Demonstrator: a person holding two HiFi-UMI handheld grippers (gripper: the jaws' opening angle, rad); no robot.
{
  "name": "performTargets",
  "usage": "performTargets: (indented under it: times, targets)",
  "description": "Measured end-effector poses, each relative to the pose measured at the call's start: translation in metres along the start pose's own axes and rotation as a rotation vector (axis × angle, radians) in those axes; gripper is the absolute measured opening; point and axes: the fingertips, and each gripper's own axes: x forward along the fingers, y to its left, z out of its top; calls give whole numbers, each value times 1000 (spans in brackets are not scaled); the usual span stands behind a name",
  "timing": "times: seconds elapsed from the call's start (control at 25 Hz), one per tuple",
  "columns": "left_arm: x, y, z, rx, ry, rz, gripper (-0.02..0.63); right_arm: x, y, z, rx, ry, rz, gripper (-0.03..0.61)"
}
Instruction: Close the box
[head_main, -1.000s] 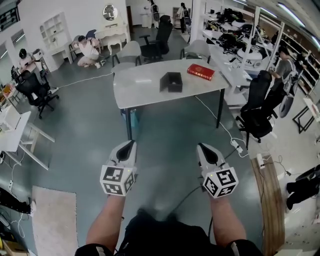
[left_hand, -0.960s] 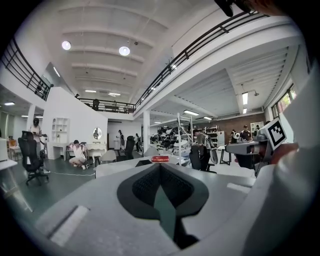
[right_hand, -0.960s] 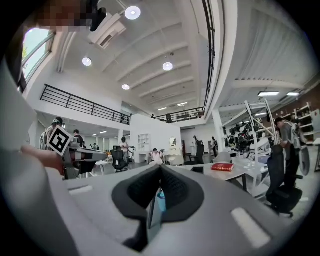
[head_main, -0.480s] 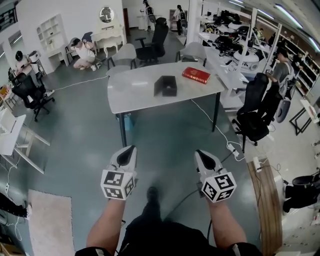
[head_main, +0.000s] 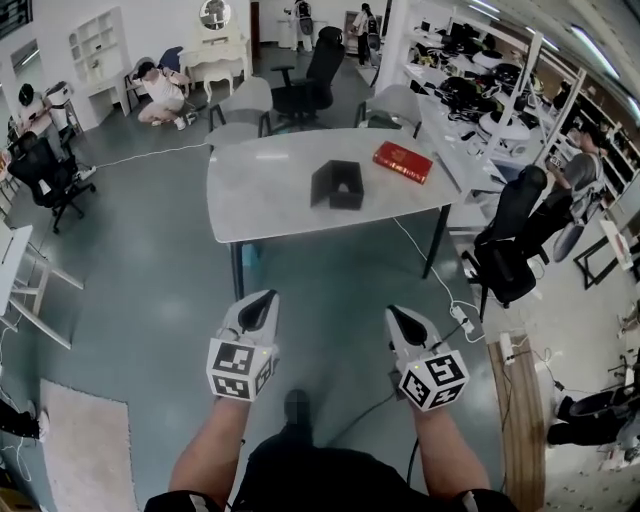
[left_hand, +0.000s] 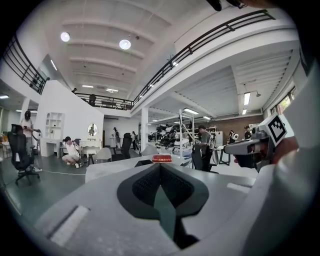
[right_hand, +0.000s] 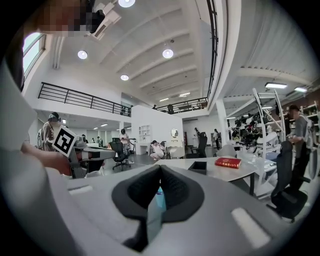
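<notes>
A small black box (head_main: 338, 185) stands open on a grey table (head_main: 270, 195) ahead of me, its lid tipped up on the left side. It also shows in the right gripper view as the black box (right_hand: 199, 166). Both grippers hang over the floor, well short of the table. My left gripper (head_main: 264, 301) is shut and holds nothing. The right gripper (head_main: 397, 316) is likewise shut and empty. From the left gripper view only a sliver of the box (left_hand: 144, 162) peeks over the jaws.
A red book (head_main: 402, 162) lies on the table's right part, beyond the box. Office chairs (head_main: 505, 250) stand right of the table and more behind it. A cable (head_main: 435, 265) runs across the floor to a power strip. People sit at the far left.
I have walked closer to the table: it and the box look larger and nearer. Both grippers stay shut and keep their pose in front of me.
</notes>
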Motion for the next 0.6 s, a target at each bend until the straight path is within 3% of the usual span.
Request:
performTargets:
  times: [0.28, 0.6]
  targets:
    - [62, 87, 8, -7, -3, 0, 9, 115, -1, 12, -2, 36, 29, 2]
    - [96, 148, 11, -37, -5, 12, 9, 184, -1, 33, -14, 33, 34, 2]
